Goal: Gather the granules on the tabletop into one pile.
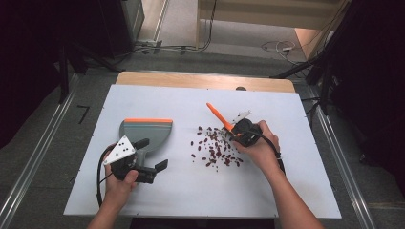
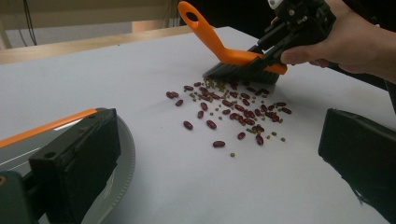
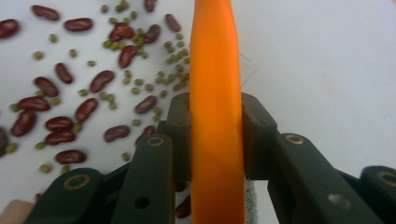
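A spread of red kidney beans and small green beans (image 1: 217,149) lies on the white board (image 1: 296,186) right of centre. My right gripper (image 1: 241,132) is shut on the orange handle of a small brush (image 1: 216,113). The dark bristles rest at the far edge of the beans (image 2: 233,109), under the brush (image 2: 233,56). In the right gripper view the pads (image 3: 180,130) press both sides of the handle (image 3: 215,70). A grey dustpan (image 1: 148,130) with an orange lip lies at the left. My left gripper (image 1: 152,153) stands open, one jaw over the dustpan (image 2: 56,140), the other off it.
The board sits on a wooden table (image 1: 200,80) whose far edge shows beyond it. Metal rails (image 1: 38,157) run along both sides on the floor. Cables (image 1: 277,46) lie on the floor at the back.
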The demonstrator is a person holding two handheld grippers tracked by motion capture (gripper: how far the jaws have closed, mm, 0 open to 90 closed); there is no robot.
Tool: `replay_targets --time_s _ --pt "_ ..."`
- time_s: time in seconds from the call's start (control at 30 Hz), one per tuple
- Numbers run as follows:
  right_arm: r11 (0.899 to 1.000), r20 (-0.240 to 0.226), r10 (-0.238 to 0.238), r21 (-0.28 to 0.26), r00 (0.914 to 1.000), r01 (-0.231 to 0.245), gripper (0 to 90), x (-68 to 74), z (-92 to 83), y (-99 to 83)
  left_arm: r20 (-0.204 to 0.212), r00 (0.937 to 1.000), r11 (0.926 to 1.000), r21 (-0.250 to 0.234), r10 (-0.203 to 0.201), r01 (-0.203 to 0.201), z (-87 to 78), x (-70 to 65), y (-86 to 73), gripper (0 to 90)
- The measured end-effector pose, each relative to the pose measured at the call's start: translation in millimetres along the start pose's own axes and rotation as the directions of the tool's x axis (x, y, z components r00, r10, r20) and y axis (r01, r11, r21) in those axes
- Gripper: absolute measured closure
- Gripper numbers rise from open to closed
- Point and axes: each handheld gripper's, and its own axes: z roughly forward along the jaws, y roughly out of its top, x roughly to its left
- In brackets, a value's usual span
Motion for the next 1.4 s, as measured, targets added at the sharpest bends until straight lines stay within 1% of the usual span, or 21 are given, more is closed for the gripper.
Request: replay_targets --time_s 0.03,0.07,0.2,0.23,0.3,0.43,0.47,0.53,0.6,0.67,0.7,0.8,0.93,1.0,1.1,1.13,1.2,1.27,1.3,1.33,1.4 --pt "1.0 -0.001 -0.006 -0.003 1.0 0.006 68.0 2.1 -1.2 -0.8 0.0 1.0 1.0 0.001 0.001 -0.001 -0.2 0.0 0.0 0.0" --pt "1.0 -0.014 -0.015 0.001 0.9998 0.015 67.9 5.0 -3.1 -1.9 0.0 1.0 1.0 0.0 0.001 -0.001 -0.2 0.1 0.0 0.0" --pt "1.0 -0.023 -0.031 -0.004 0.9993 0.031 67.9 13.3 -7.5 -6.0 -0.005 1.0 1.0 -0.008 -0.006 0.006 -1.4 0.7 0.3 0.0" --pt "1.0 -0.026 -0.028 -0.002 0.9993 0.028 67.8 15.1 -8.4 -7.1 -0.006 1.0 1.0 -0.008 -0.005 0.005 -1.8 0.9 0.3 0.0" --pt "0.999 -0.034 -0.039 -0.005 0.9987 0.039 67.8 16.1 -10.1 -8.8 -0.008 0.9999 0.9999 -0.009 -0.007 0.007 -2.0 1.0 0.4 0.0" --pt "0.998 -0.035 -0.061 -0.004 0.9975 0.061 67.9 22.3 -14.8 -10.7 -0.007 1.0 0.9999 -0.011 -0.007 0.007 -1.7 0.3 0.5 0.0" --pt "0.997 -0.025 -0.077 -0.005 0.9967 0.077 67.9 24.1 -15.6 -11.0 -0.007 1.0 0.9999 -0.009 -0.006 0.006 -1.8 0.3 0.6 0.0" --pt "0.996 -0.031 -0.088 -0.004 0.9956 0.088 67.9 26.6 -17.0 -11.3 -0.009 0.9999 0.9999 -0.011 -0.006 0.006 -1.9 0.3 0.6 0.0" --pt "0.996 -0.032 -0.084 -0.009 0.9959 0.084 68.0 27.3 -18.2 -11.7 -0.011 0.9999 0.9999 -0.01 -0.006 0.006 -2.3 0.2 0.7 0.0" --pt "0.996 -0.031 -0.089 -0.016 0.9956 0.089 68.1 24.7 -19.5 -11.7 -0.013 0.9999 0.9999 -0.01 -0.007 0.006 -2.8 0.3 0.8 0.0" --pt "0.996 -0.022 -0.082 -0.021 0.9964 0.081 68.4 22.1 -20.7 -11.7 -0.013 0.9999 0.9999 -0.011 -0.007 0.006 -3.2 0.4 1.0 0.0" --pt "0.998 -0.038 -0.039 -0.052 0.9985 0.037 68.8 8.4 -24.3 -10.7 -0.019 0.9998 0.9999 -0.01 -0.004 0.004 -4.8 0.8 1.5 0.0" --pt "0.997 -0.025 -0.03 -0.077 0.9992 0.028 68.9 -4.0 -27.3 -2.5 -0.024 0.9997 0.9998 -0.016 -0.01 0.01 -7.5 2.9 0.8 0.0" --pt "0.995 -0.02 -0.041 -0.095 0.999 0.039 68.9 -8.7 -26.0 6.1 -0.028 0.9995 0.9997 -0.019 -0.015 0.015 -8.7 3.7 0.9 0.0" --pt "0.99 -0.014 -0.098 -0.106 0.9951 0.096 68.9 -11.5 -19.0 23.3 -0.027 0.9995 0.9996 -0.022 -0.017 0.016 -9.5 3.8 0.8 0.0" --pt "0.986 -0.012 -0.13 -0.104 0.9915 0.128 68.9 -11.7 -15.5 29.8 -0.026 0.9995 0.9997 -0.02 -0.016 0.016 -9.9 4.0 0.8 0.0" --pt "0.978 0.008 -0.182 -0.107 0.9833 0.182 68.9 -10.8 -6.4 43.4 -0.028 0.9995 0.9997 -0.022 -0.014 0.014 -10.4 4.6 0.6 0.0" --pt "0.973 0.007 -0.203 -0.11 0.9792 0.202 68.9 -8.9 1.3 54.6 -0.03 0.9994 0.9996 -0.023 -0.018 0.018 -11.1 5.3 0.4 0.0" --pt "0.968 0.007 -0.225 -0.11 0.9744 0.224 68.9 -9.0 4.2 58.7 -0.028 0.9994 0.9996 -0.024 -0.018 0.017 -11.6 6.0 0.2 0.0" --pt "0.966 0.013 -0.235 -0.106 0.972 0.235 68.9 -7.3 8.7 64.8 -0.031 0.9993 0.9995 -0.025 -0.02 0.02 -12.0 6.5 0.0 0.0" --pt "0.949 0.03 -0.292 -0.115 0.9561 0.293 68.9 -5.7 15.6 72.1 -0.031 0.9993 0.9995 -0.025 -0.021 0.02 -12.7 7.8 -0.3 0.0"
